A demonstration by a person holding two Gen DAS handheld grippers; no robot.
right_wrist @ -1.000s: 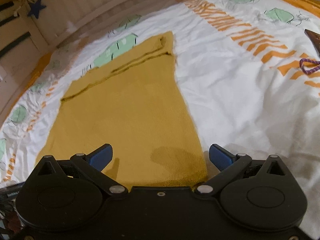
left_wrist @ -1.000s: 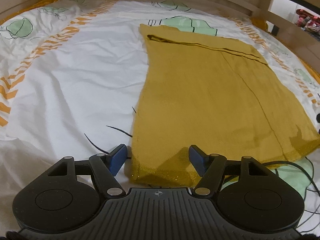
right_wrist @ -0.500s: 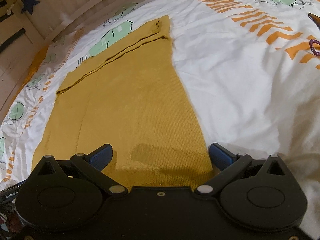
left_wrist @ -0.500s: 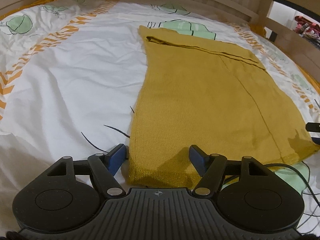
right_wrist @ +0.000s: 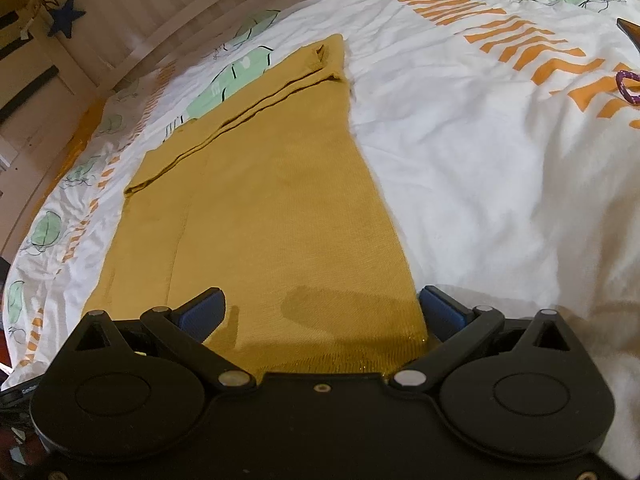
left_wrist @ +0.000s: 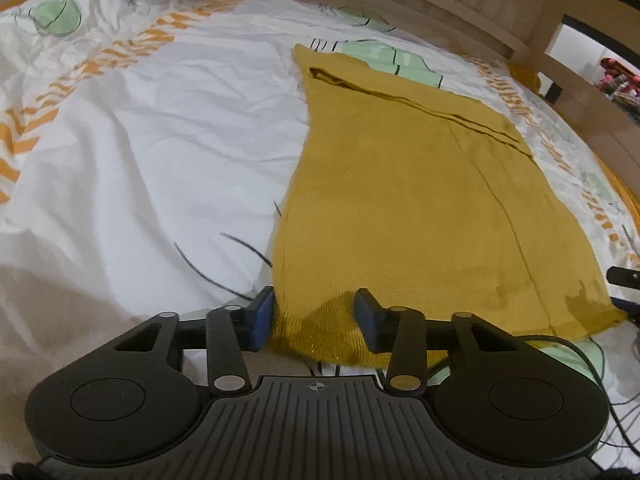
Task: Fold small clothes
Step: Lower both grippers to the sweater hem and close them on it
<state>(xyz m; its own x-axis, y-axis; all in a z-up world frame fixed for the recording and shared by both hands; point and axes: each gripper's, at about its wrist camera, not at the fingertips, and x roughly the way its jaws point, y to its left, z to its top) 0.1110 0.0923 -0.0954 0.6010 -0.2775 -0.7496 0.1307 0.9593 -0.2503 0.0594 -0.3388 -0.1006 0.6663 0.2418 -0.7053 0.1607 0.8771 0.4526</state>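
While the mustard garment (left_wrist: 420,208) lies flat on the bed (left_wrist: 160,128) with sides tucked in, your left tool (left_wrist: 314,314) and right tool (right_wrist: 320,312) gape at its near corners; the lengthwise fold remains.

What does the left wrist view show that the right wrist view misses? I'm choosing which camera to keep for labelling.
Only the left wrist view shows thin black cables by the cloth's near hem and a wooden bed rail. Only the right wrist view shows a dark blue star on the wall and a purple cord loop. Both show the flat mustard-yellow knit garment on the white patterned bedsheet, with an open claw, left claw and right claw, over a near corner.
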